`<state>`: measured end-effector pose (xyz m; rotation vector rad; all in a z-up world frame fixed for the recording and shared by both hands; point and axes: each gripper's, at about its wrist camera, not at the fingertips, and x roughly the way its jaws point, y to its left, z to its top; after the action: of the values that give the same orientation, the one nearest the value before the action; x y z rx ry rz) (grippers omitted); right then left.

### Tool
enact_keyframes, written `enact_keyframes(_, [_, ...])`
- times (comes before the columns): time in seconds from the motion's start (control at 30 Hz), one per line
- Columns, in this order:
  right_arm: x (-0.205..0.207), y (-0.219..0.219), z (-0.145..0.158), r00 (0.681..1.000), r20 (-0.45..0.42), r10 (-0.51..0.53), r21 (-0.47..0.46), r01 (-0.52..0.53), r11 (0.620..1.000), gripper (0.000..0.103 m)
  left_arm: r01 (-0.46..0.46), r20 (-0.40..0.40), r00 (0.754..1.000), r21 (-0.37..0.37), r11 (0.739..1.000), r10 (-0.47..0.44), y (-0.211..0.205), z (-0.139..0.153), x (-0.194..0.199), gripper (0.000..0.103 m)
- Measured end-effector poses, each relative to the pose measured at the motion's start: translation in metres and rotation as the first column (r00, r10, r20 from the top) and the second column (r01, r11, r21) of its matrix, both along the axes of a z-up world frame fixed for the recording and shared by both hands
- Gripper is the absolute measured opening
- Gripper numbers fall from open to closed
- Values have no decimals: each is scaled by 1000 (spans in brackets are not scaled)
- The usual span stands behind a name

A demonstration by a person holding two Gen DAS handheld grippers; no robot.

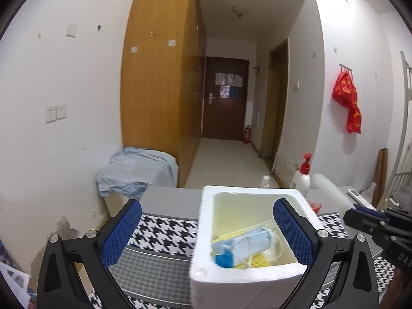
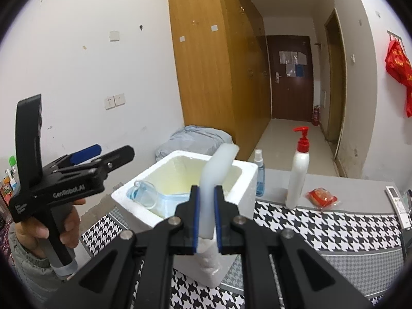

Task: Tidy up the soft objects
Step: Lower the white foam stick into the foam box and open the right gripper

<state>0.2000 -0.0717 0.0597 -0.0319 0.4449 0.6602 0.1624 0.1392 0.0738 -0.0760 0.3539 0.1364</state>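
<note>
The right gripper (image 2: 206,213) is clamped on a white foam strip (image 2: 217,170) that stands tall, leaning over the white foam box (image 2: 180,219) just ahead. The box is open on top with masks (image 1: 244,244) inside. The left gripper (image 1: 208,231) has its fingers wide apart, holding nothing.

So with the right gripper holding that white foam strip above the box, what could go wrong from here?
1. The white foam strip is pinched only near its lower end by the right gripper and curls over; it could catch the foam box rim instead of dropping inside.
2. The face masks already lie loosely inside, loops up; the strip may snag them.
</note>
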Motion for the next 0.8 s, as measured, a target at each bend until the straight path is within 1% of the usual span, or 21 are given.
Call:
enact_keyframes(0.1, [1,6,1,1000,0,9,-1,-9,1000,13,-14,-8,1000,-4,1000,14,7,-2,-3,102])
enact_keyframes(0.23, [1,16,1,1000,-8,25,-8,-25,1000,13,-32,2,999,-5,999,32,14,0,-10,102])
enact_keyframes(0.37, [1,25,3,999,-1,49,0,-49,999,13,-43,3,999,11,999,43,18,0,-14,102])
enact_keyframes(0.5, [2,38,4,998,-1,59,-19,-59,998,13,-51,3,999,8,999,51,24,0,-19,102])
enact_keyframes(0.63, [4,47,3,997,-6,72,-26,-72,997,13,-73,10,997,29,997,73,30,-1,-24,102])
enact_keyframes(0.8, [6,56,1,997,-4,78,-43,-78,996,13,-87,12,996,16,996,87,38,-1,-31,102])
